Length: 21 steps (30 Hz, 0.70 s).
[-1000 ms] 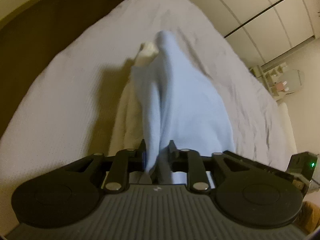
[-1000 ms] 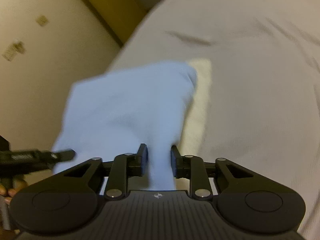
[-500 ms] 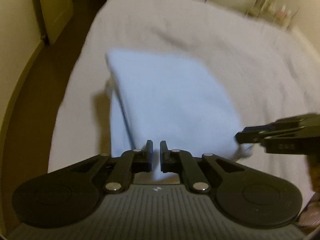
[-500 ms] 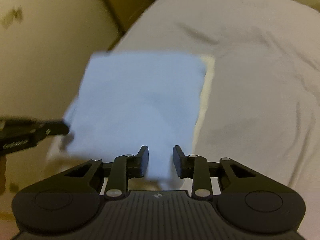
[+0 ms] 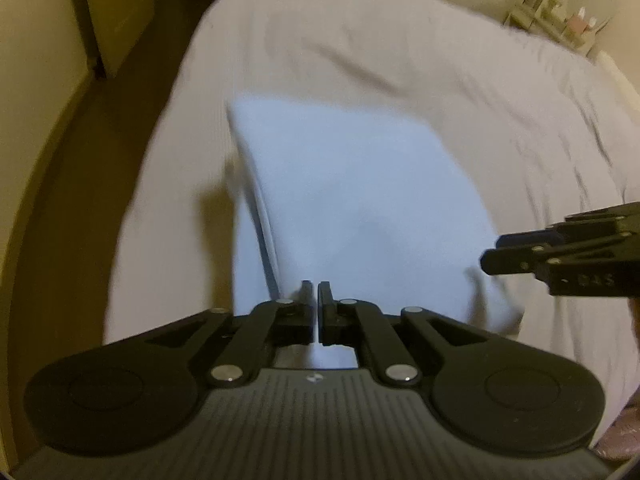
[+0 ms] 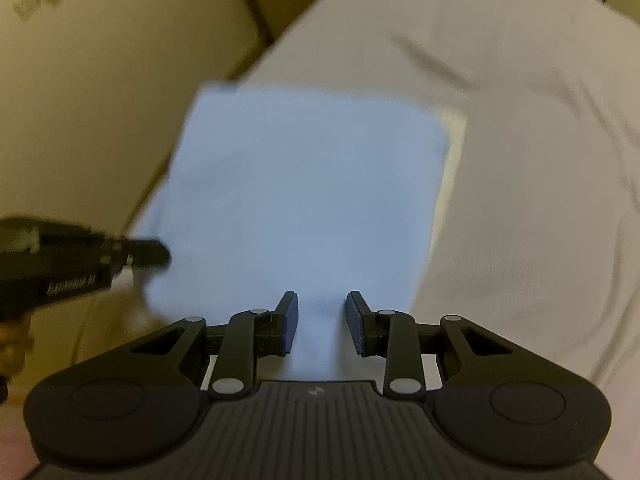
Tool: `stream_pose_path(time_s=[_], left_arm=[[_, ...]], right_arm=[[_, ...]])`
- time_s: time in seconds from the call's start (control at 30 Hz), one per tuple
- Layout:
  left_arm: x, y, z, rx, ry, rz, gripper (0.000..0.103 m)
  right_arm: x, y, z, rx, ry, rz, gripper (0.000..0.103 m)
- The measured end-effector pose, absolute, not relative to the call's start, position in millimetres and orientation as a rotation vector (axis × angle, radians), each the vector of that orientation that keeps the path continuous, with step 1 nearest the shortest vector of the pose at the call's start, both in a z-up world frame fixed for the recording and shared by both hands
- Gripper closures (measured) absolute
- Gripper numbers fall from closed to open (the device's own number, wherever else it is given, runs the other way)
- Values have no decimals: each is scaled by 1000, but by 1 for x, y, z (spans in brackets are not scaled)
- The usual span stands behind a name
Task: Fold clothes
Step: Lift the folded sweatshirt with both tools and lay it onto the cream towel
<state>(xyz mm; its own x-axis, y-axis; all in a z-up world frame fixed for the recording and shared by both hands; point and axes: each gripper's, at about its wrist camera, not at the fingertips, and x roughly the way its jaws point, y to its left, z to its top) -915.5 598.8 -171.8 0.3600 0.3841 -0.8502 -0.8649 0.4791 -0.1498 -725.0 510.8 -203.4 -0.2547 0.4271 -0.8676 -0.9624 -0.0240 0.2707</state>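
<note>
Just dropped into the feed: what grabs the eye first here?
A folded pale blue cloth dominates, lying near the edge of the white textured bedspread. The left gripper is pinched shut at its near edge, while the right gripper stands open with the cloth between its blue-padded fingers.

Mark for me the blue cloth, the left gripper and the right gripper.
blue cloth (image 6: 304, 200): right wrist view, middle of its flat top layer.
left gripper (image 5: 317, 300): left wrist view, the slit between its closed fingertips.
right gripper (image 6: 322, 312): right wrist view, gap midway between its fingertips.

White bed (image 5: 460, 92) — folded pale-blue garment (image 5: 352, 200) on it, cream cloth (image 6: 454, 152) apparently beneath.
</note>
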Motion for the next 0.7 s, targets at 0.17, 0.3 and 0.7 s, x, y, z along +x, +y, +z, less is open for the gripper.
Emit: stream_pose_path(time_s=[0.17,0.3,0.7], left_arm=[[-909,644,-174,-661,768,928,101],[-912,673,-205,-764,768,967,102],[-917,707,-196,-861,671,980,101]], right_arm=[[-720,545,-205,-699,989,1505,71],[-709,567,-230,-688,1004,1410,71],[-684,608,-240,-611,1097,1396,66]])
